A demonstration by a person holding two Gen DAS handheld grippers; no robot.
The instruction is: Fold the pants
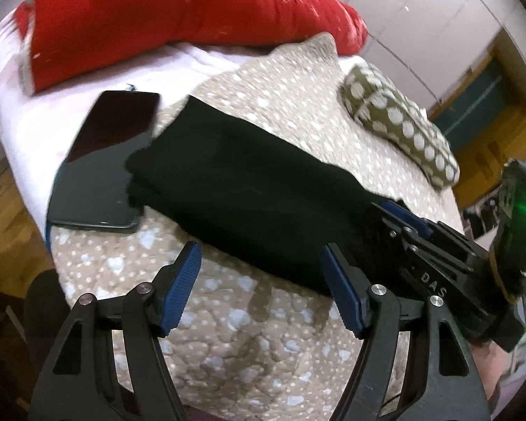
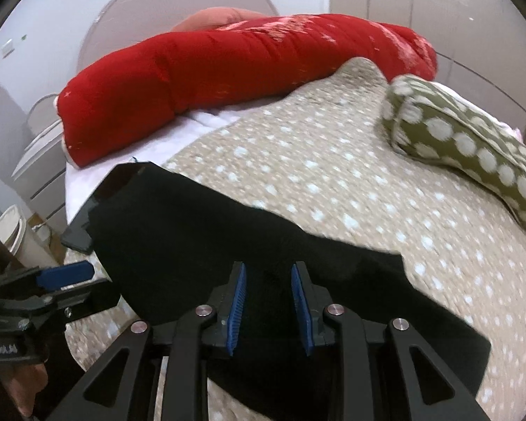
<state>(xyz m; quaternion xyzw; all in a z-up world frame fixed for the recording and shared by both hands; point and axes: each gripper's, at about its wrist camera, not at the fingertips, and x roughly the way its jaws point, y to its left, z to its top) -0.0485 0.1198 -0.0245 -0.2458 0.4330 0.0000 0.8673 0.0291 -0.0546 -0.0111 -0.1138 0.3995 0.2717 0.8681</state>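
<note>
The black pants (image 1: 249, 193) lie folded in a long flat bundle on the beige spotted bedspread (image 1: 249, 333); they also show in the right wrist view (image 2: 228, 231). My left gripper (image 1: 261, 258) is open and empty, its blue-padded fingers at the near edge of the pants. My right gripper (image 2: 267, 277) is partly open over the near part of the pants, with nothing between its pads. In the left wrist view the right gripper (image 1: 399, 217) rests at the pants' right end. The left gripper's pad (image 2: 66, 275) shows at the left of the right wrist view.
A black phone (image 1: 101, 161) lies on the bed beside the pants' left end, partly under them. A red bolster pillow (image 2: 228, 70) lies across the far side. A green polka-dot pillow (image 2: 473, 147) lies at the right. The bed edge and wooden floor (image 1: 3, 203) are at the left.
</note>
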